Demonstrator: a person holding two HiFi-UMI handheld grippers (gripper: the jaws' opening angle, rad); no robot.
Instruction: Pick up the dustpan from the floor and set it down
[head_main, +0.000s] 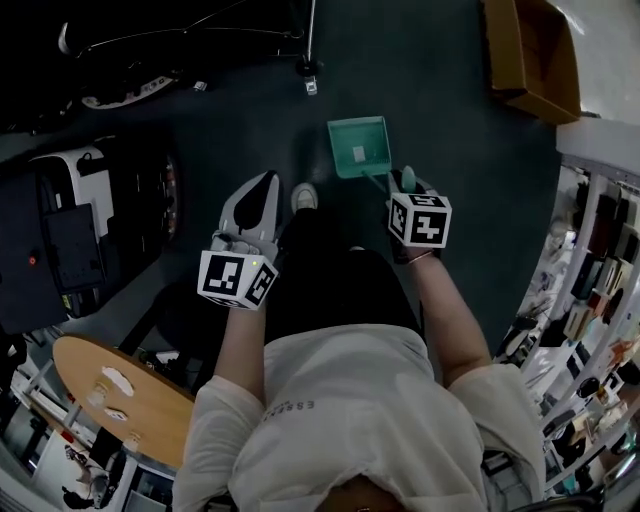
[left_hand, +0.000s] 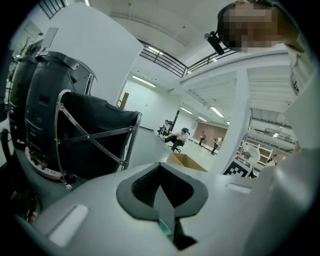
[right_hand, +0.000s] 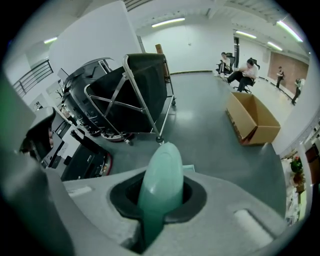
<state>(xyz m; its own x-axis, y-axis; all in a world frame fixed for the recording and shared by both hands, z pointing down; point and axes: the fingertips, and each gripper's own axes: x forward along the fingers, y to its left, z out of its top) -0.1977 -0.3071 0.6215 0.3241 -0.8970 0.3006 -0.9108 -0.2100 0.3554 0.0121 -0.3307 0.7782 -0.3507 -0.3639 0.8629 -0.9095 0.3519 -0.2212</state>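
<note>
The green dustpan (head_main: 358, 147) hangs tilted just above the dark floor in front of the person's shoe (head_main: 304, 197). Its thin stem runs back to a rounded green handle (right_hand: 161, 185). My right gripper (head_main: 407, 190) is shut on that handle, which sticks out beyond the jaws in the right gripper view. My left gripper (head_main: 262, 186) is held lower left of the pan, apart from it. Its jaws are shut together with nothing between them, as the left gripper view (left_hand: 161, 189) also shows.
A cardboard box (head_main: 530, 55) lies open at the far right. A black folding cart (right_hand: 135, 97) and dark machines (head_main: 70, 240) stand on the left. A round wooden table (head_main: 120, 395) is behind at the left, and shelving (head_main: 590, 300) lines the right.
</note>
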